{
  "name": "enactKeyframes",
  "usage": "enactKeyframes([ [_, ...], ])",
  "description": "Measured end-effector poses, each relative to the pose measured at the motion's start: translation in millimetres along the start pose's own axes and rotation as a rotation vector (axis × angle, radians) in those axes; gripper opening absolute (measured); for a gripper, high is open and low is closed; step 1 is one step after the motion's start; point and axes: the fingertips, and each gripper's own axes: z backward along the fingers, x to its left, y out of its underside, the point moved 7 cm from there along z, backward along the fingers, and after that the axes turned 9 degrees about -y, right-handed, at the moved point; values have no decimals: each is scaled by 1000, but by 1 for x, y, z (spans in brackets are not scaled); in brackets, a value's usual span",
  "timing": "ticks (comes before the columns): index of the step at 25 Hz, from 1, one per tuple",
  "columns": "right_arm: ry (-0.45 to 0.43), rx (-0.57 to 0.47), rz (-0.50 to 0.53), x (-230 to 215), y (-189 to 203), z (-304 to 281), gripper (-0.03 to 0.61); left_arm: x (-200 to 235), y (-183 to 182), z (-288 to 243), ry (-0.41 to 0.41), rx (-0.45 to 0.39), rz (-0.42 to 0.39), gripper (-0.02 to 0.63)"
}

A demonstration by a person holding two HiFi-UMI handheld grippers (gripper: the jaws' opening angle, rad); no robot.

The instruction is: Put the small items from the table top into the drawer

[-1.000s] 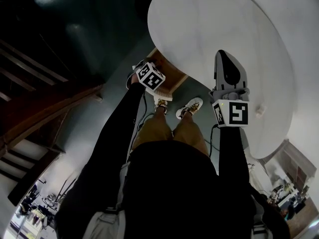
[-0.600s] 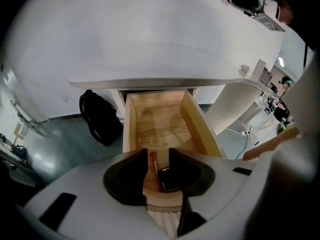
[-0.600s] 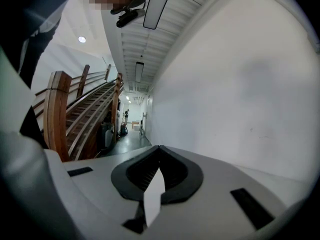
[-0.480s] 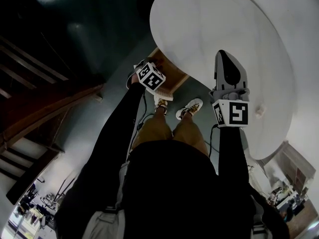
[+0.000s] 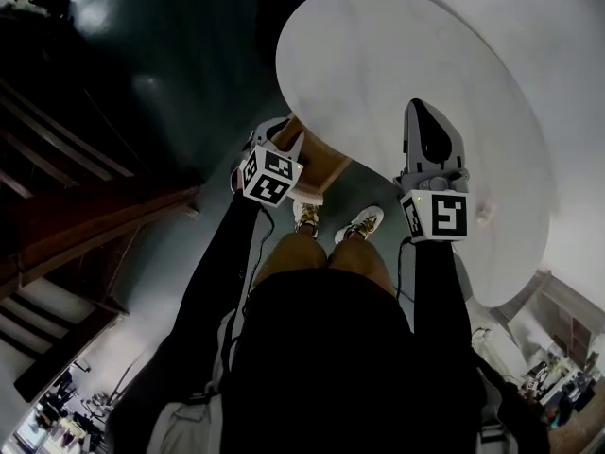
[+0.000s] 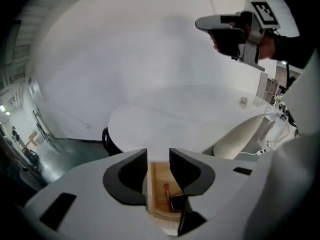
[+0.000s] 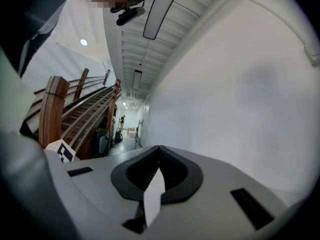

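White round table (image 5: pixel 397 83), open drawer (image 6: pixel 157 184) beneath, perhaps a red pen (image 6: pixel 166 188) inside

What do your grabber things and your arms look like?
The left gripper and right gripper have pale grey shells and black curved jaws. Each carries a white cube with black square markers: left cube, right cube. The arms wear long black sleeves.

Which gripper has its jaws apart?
The left gripper: the drawer shows through the gap between its jaws; on the right gripper they meet at the tips.
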Motion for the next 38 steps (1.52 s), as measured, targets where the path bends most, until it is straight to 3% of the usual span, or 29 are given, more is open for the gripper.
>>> enactKeyframes([
  [9, 30, -66, 39, -9, -31, 12, 26, 23, -117, 80, -114, -378, -21, 176],
  [15, 55, -94, 50, -14, -44, 23, 26, 25, -166, 130, -195, -617, -19, 184],
  [18, 71, -99, 50, -17, -45, 29, 26, 22, -179, 142, -214, -677, -29, 184],
  [26, 153, -96, 69, -41, -46, 60, 26, -11, -218, 132, -115, -735, -59, 184],
  [38, 490, -74, 74, -138, -30, 216, 26, -164, -322, 95, 180, -854, -143, 184],
])
